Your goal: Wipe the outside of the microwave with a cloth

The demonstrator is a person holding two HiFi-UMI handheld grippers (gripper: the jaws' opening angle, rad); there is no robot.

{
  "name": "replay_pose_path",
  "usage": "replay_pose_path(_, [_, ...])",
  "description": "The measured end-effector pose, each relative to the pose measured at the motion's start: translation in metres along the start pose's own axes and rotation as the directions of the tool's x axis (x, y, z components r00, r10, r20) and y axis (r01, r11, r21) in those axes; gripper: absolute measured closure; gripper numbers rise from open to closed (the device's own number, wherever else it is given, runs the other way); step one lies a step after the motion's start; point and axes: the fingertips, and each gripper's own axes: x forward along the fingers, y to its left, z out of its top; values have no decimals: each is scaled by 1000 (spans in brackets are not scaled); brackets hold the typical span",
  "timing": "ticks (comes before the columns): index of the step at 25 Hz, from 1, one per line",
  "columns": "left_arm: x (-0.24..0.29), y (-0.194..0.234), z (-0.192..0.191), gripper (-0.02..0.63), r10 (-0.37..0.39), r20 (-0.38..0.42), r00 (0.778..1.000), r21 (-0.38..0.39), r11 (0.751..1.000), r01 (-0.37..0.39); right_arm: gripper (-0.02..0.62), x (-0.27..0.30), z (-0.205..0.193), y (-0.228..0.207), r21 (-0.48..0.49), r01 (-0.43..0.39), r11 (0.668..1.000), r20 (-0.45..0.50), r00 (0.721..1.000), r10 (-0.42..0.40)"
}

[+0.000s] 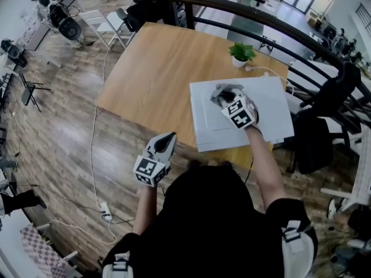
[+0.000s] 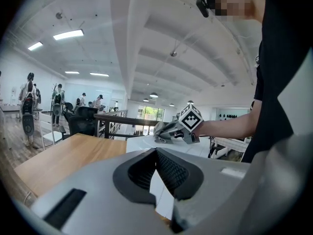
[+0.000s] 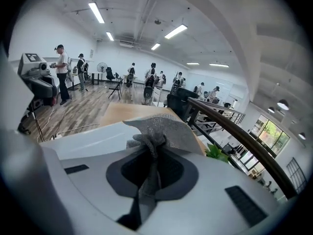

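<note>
Ok, status from the head view. White microwave sits on the wooden tabletop, at roughly 4 o'clock on its surface, close to the near edge.

Right tool is over the microwave's top panel, toward its far left part. It is clenched on the grey cloth. Its own view shows this: the cloth is pinched in a twisted bunch between the pads at the right tool tips, then fans out ahead of them into a raised flap. The white microwave top runs off at 9 o'clock under it. From the left gripper view the right tool and cloth appear to rest on the panel (contact looks real, low angle).

Left tool is off the tabletop, at about 7 o'clock from the microwave, just beside the near edge and above the wood floor. It points toward 1 o'clock. Its jaws meet tip to tip with nothing between them, as seen at the left tool in its own view.

Potted plant stands at 12 o'clock from the microwave, near the tabletop's far edge. A power strip lies on the floor at 7 o'clock from the left tool.
</note>
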Motion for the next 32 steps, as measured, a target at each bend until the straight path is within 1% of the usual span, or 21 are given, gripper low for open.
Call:
replay_pose_path(7, [34, -33, 9, 606, -52, 0, 999, 10, 999, 52, 578, -49, -50, -40, 33, 66, 997, -21, 998, -66])
replay_pose_path(12, [52, -56, 14, 606, -61, -3, 998, 14, 998, 61, 578, -87, -88, -62, 85, 93, 992, -19, 996, -92])
replay_pose_path(15, [61, -69, 16, 606, -58, -18, 998, 9, 998, 58, 578, -107, -106, -73, 124, 102, 987, -4, 995, -102])
replay_pose_path(20, [75, -90, 17, 606, -44, -24, 999, 17, 999, 45, 578, -134, -128, -82, 149, 105, 983, 52, 992, -113])
replay_pose_path(23, [82, -102, 19, 606, -29, -24, 999, 18, 999, 29, 578, -152, -136, -88, 163, 146, 976, 103, 981, -164])
replay_pose_path(25, [86, -110, 20, 606, -15, -23, 1000, 18, 1000, 16, 578, -163, -140, -92, 152, 174, 973, 138, 971, -195])
replay_pose_path(28, [93, -123, 19, 606, 6, -25, 1000, 17, 1000, -5, 578, -177, -142, -95, 147, 166, 975, 191, 962, -193])
replay_pose_path(32, [101, -142, 19, 606, 31, -26, 999, 15, 999, -31, 578, -196, -149, -99, 148, 152, 977, 240, 953, -185])
